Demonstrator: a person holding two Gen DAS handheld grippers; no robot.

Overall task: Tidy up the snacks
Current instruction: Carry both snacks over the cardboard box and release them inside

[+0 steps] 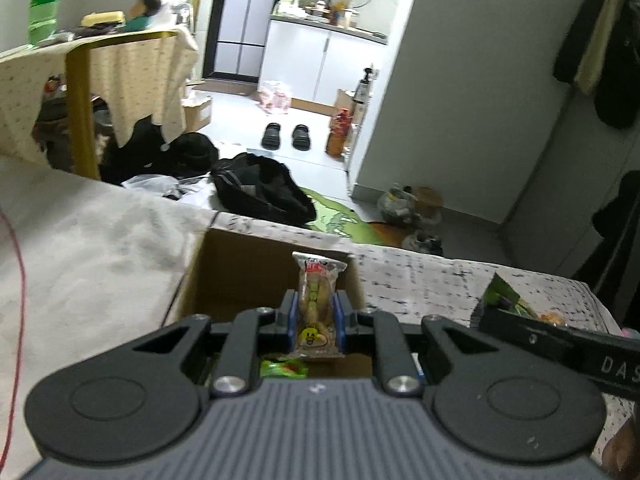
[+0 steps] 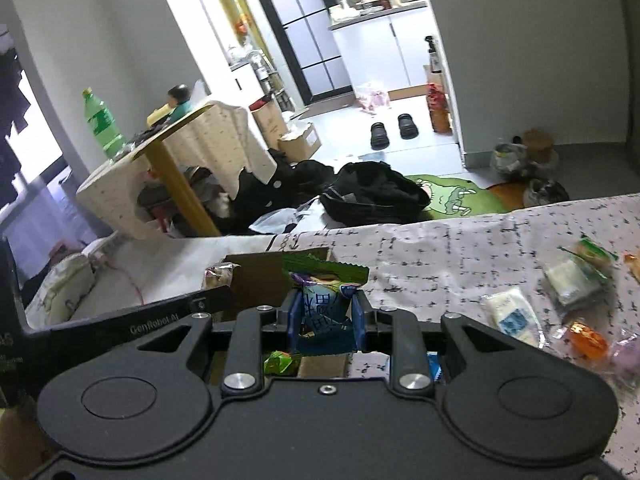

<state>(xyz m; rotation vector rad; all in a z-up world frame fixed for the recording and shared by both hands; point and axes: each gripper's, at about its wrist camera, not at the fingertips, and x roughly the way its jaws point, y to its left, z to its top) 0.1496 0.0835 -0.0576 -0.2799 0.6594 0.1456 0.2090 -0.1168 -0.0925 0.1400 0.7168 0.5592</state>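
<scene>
My left gripper (image 1: pixel 316 312) is shut on a clear-wrapped bread snack (image 1: pixel 317 300) with a yellow smiley, held upright over the open cardboard box (image 1: pixel 240 268). My right gripper (image 2: pixel 325 316) is shut on a blue and green snack packet (image 2: pixel 324 300), held over the right edge of the same box (image 2: pixel 256 276). A green wrapped snack (image 1: pixel 282 368) lies inside the box, also seen in the right wrist view (image 2: pixel 278 362). The right gripper's packet and arm show at the right of the left wrist view (image 1: pixel 508 300).
Several loose snack packets (image 2: pixel 512 316) lie on the patterned cloth (image 2: pixel 440 248) to the right of the box. A beige blanket (image 1: pixel 80 248) lies to the left. Beyond the bed edge are a black bag (image 1: pixel 260 188), a covered table (image 1: pixel 120 76) and slippers (image 1: pixel 286 136).
</scene>
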